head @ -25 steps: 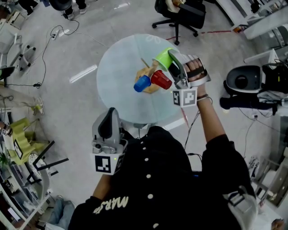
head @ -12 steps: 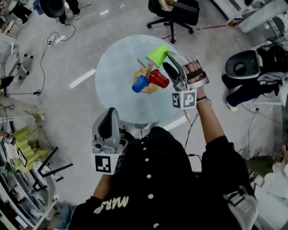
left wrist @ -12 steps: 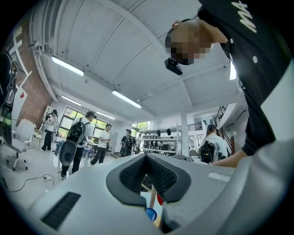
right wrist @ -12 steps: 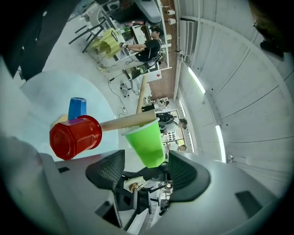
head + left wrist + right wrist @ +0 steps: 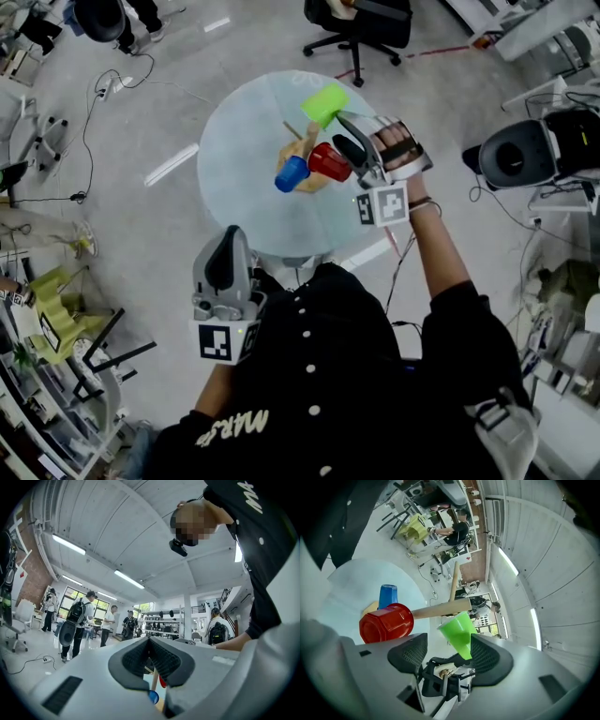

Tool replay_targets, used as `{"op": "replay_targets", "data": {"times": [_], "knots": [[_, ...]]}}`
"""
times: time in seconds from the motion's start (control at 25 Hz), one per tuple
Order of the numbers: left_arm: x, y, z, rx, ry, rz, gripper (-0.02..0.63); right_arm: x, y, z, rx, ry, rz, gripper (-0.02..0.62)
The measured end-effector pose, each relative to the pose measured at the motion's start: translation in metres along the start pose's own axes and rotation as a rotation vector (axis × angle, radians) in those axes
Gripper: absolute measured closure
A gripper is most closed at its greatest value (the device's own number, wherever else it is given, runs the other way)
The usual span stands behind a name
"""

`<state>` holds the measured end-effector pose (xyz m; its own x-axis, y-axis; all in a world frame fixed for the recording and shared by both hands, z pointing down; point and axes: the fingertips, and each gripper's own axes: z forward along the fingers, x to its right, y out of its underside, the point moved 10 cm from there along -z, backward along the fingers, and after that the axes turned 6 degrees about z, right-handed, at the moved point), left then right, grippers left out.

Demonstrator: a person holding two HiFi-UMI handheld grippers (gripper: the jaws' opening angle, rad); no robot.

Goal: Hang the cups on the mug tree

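On the round table [image 5: 242, 164] stands a wooden mug tree [image 5: 302, 142] with a red cup [image 5: 328, 162] and a blue cup [image 5: 292, 174] hanging on it. A green cup [image 5: 324, 103] lies sideways in the air by the top of the trunk [image 5: 436, 609]. My right gripper [image 5: 339, 131] reaches it from the right. In the right gripper view the green cup's [image 5: 457, 632] narrow end sits between the wide jaws of that gripper [image 5: 447, 644], against one pad, with a gap to the other. My left gripper [image 5: 228, 246] is held close to the person's body, its tips together and nothing in them.
An office chair [image 5: 361, 28] stands beyond the table. Cables [image 5: 103, 89] run over the floor at the left. A black and white machine [image 5: 511, 159] sits at the right. Several people [image 5: 77, 620] stand far off in the left gripper view.
The green cup has shifted away from the red cup and turned side-on. My right gripper followed it slightly. The left gripper has not moved.
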<state>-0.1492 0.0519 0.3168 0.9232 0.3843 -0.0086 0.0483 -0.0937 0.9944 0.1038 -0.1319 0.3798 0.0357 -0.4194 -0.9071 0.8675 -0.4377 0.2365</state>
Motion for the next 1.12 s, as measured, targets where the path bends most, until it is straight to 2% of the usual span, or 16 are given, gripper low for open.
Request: {"op": "replay_targets", "data": {"times": [0.2,0.32,0.44,0.56,0.68,0.76,0.84,0.96,1.12], "knots": [[0.003,0.001,0.002,0.026,-0.007,-0.027,0.611,-0.005,0.004,-0.003,-0.002,0.009,0.028,0.308],[-0.001,0.001,0.006,0.024,-0.007,-0.029,0.611,-0.001,0.004,-0.007,0.001,0.026,0.112,0.308],[-0.011,-0.006,0.012,0.053,-0.001,-0.015,0.611,0.013,0.002,-0.022,0.022,0.053,0.316,0.311],[-0.023,-0.009,0.015,0.034,-0.013,0.008,0.611,0.035,0.000,-0.045,0.065,0.101,0.621,0.328],[-0.035,-0.012,0.018,0.017,-0.027,0.020,0.611,0.053,0.002,-0.073,0.108,0.156,1.018,0.422],[-0.043,-0.018,0.021,0.020,-0.026,0.026,0.611,0.061,0.004,-0.092,0.141,0.198,1.201,0.521],[-0.051,-0.023,0.025,0.031,-0.021,0.036,0.611,0.064,0.006,-0.109,0.196,0.263,1.277,0.607],[-0.061,-0.031,0.032,0.044,-0.008,0.048,0.611,0.064,0.005,-0.127,0.236,0.324,1.346,0.606],[-0.070,-0.036,0.042,0.047,0.011,0.053,0.611,0.066,-0.003,-0.150,0.220,0.404,1.391,0.606]]}}
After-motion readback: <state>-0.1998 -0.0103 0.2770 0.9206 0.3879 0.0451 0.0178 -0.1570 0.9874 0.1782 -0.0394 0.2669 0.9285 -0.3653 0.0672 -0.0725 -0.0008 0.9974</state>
